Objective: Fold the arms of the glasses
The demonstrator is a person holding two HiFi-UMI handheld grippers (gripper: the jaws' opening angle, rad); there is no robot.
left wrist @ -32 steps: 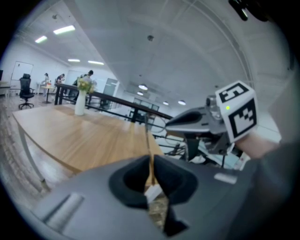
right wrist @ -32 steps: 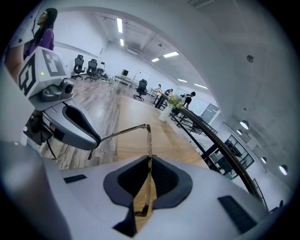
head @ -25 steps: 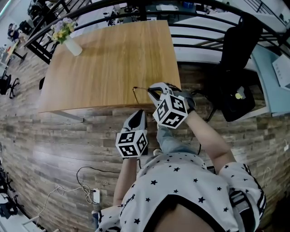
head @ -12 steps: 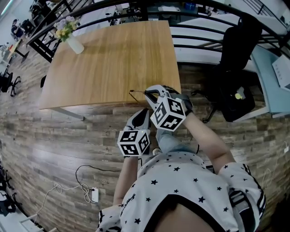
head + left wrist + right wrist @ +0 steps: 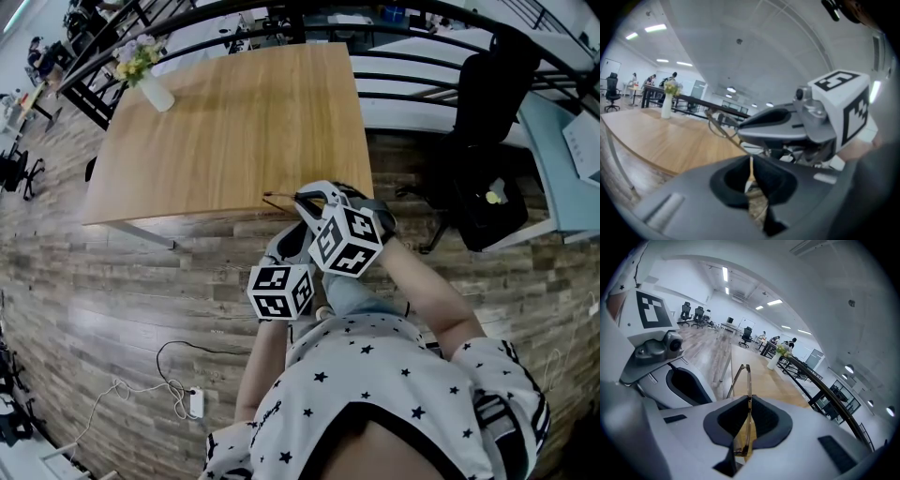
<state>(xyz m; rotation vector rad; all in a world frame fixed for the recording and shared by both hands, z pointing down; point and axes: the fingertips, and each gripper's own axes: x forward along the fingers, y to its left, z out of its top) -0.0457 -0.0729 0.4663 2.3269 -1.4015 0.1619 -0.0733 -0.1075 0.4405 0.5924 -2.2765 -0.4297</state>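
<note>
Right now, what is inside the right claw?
The glasses, edge-on, pinched between the right claw's pads; one arm sticks out ahead. The pads cover part of the frame.

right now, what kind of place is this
Probably a large open-plan office or workspace. A wooden table with a vase of flowers stands on wood-look flooring, a black office chair sits beside it, and more desks and chairs stretch away under ceiling strip lights.
</note>
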